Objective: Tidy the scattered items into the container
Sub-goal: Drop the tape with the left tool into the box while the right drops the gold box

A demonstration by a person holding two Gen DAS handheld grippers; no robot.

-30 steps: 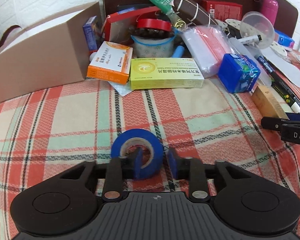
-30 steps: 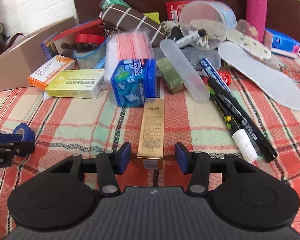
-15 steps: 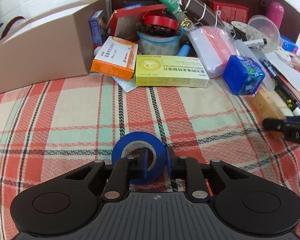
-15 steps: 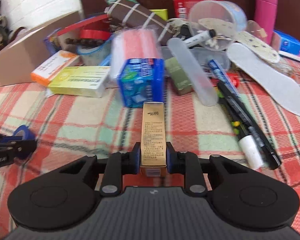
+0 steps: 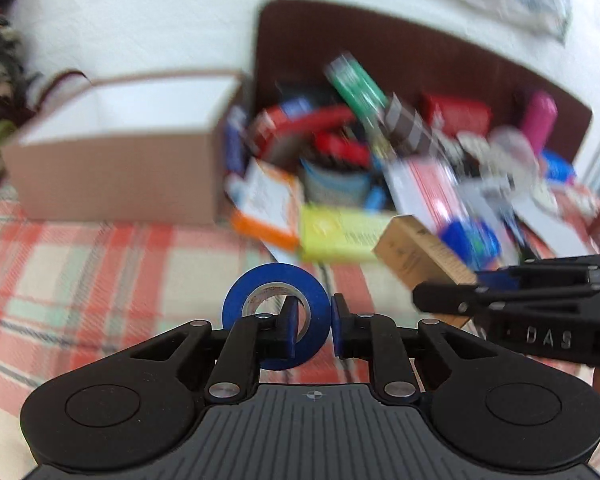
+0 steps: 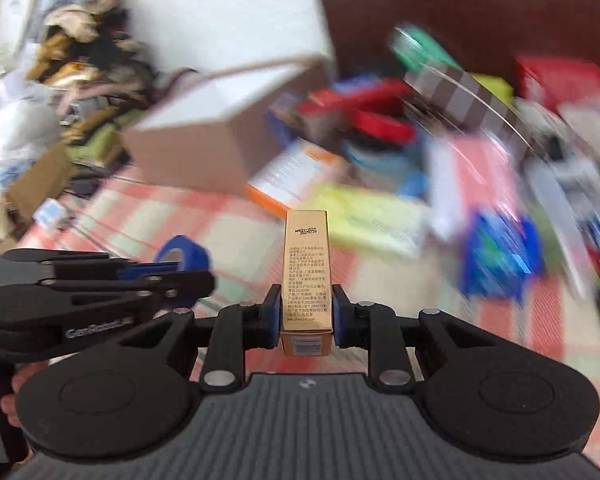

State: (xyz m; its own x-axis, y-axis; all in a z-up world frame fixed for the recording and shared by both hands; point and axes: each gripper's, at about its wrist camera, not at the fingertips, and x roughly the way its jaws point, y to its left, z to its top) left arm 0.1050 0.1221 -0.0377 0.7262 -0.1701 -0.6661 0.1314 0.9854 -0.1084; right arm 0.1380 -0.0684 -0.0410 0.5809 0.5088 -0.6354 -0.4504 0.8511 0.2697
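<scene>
My left gripper point(image 5: 312, 326) is shut on a blue tape roll point(image 5: 256, 286), one finger through its hole, and holds it above the plaid cloth. My right gripper point(image 6: 306, 316) is shut on a slim gold box point(image 6: 306, 256), lifted off the cloth; the box also shows in the left wrist view point(image 5: 416, 252). The open cardboard box point(image 5: 120, 172) stands at the back left, ahead of both grippers; it also shows in the right wrist view point(image 6: 204, 140). The left gripper with the tape point(image 6: 180, 256) is to the left of my right gripper.
A blurred pile of items lies to the right of the box: an orange-and-white carton point(image 5: 268, 204), a yellow carton point(image 5: 336, 232), a blue pack point(image 5: 472, 240), a pink bottle point(image 5: 540, 116). A brown board point(image 5: 420, 64) stands behind. Clutter point(image 6: 72, 60) lies beyond the table's left edge.
Both grippers have lifted their items off the cloth and swung left toward the cardboard box. The views are now blurred by motion.
</scene>
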